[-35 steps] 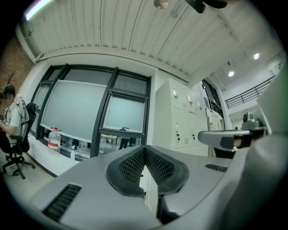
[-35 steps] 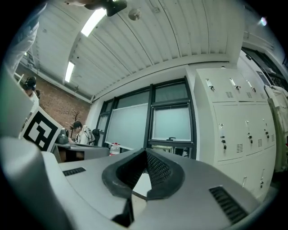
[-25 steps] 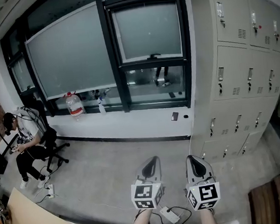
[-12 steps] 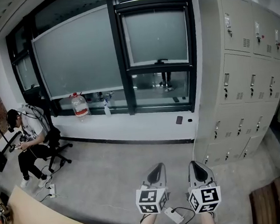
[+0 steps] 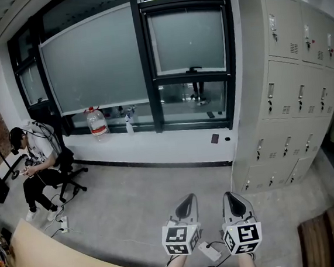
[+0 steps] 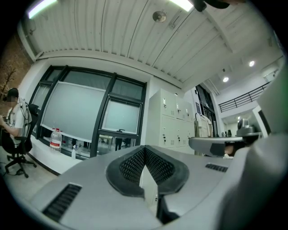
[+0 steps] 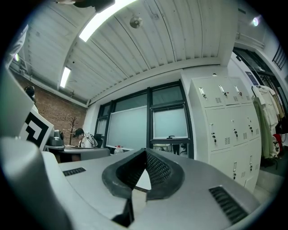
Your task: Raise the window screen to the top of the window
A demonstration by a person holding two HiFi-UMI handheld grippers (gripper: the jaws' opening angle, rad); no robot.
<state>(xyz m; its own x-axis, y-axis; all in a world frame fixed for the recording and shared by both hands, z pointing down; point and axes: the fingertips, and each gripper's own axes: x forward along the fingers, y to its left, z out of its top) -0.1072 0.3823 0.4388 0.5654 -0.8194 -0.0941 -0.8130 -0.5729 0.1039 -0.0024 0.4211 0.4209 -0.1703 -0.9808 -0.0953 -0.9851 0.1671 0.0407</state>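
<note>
The window screen is a frosted panel in the narrow black-framed window, right of the large pane. Its bottom bar with a small handle sits about two thirds down, with clear glass below. Both grippers are far from it, low in the head view over the floor, side by side and pointing level toward the window. My left gripper is shut and holds nothing. My right gripper is shut too, empty. The left gripper view has the screen beyond the closed jaw tips; the right gripper view shows the screen likewise.
Grey lockers stand right of the window. A person sits on a chair at the left. A water bottle and spray bottle stand on the sill. A wooden table, power strip and brown mat lie near me.
Both grippers have moved forward together toward the window, still shut. The window and lockers have shifted right and sit slightly larger in the head view.
</note>
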